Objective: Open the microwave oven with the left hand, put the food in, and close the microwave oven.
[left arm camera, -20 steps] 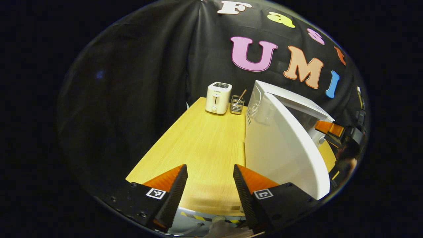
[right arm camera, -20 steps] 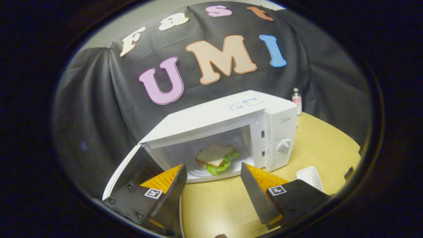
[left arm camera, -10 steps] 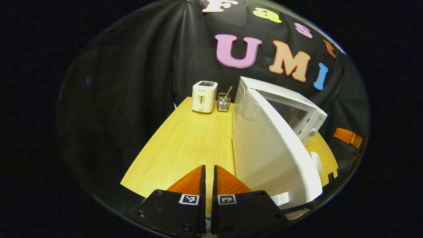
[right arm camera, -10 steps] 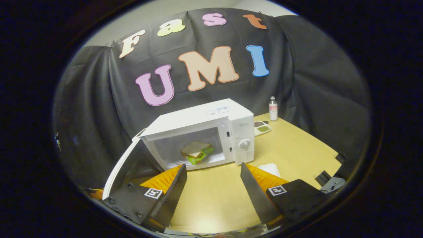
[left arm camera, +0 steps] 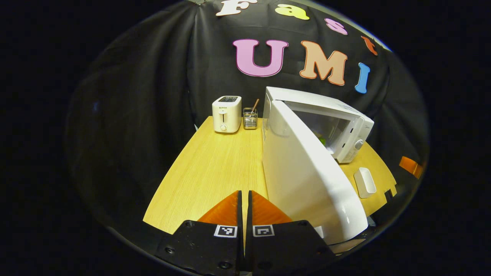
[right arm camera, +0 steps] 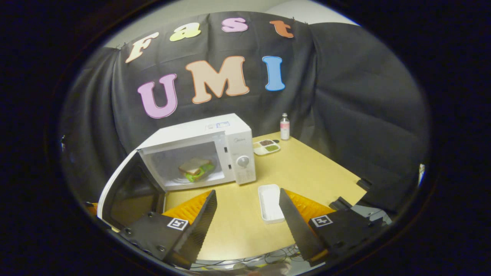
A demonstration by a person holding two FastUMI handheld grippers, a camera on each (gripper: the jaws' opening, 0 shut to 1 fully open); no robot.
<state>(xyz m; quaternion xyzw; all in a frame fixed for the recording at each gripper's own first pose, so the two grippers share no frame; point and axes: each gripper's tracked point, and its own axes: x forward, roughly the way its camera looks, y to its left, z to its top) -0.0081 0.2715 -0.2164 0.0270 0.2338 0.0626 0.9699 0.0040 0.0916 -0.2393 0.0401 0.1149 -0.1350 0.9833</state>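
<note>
The white microwave (right arm camera: 215, 130) stands on the wooden table (right arm camera: 307, 168) with its door (right arm camera: 126, 188) swung wide open. A sandwich (right arm camera: 195, 168) with green lettuce lies inside the cavity. My right gripper (right arm camera: 247, 191) is open and holds nothing, well back from the oven over the table's front. In the left gripper view the door's outer face (left arm camera: 303, 172) rises just right of my left gripper (left arm camera: 244, 193), which is shut on nothing above the table's near edge. A bit of green lettuce (left arm camera: 321, 141) shows past the door. The other gripper (left arm camera: 410, 165) peeks in at the far right.
An empty white tray (right arm camera: 270, 203) lies in front of the microwave, near my right fingers. A small dish (right arm camera: 266, 147) and a bottle (right arm camera: 284, 126) stand to the oven's right. A toaster (left arm camera: 227, 114) and a utensil holder (left arm camera: 250, 119) sit at the table's back left.
My left gripper went from open to shut and swung its view toward the door. My right gripper drew back from the microwave, with the sandwich staying inside.
</note>
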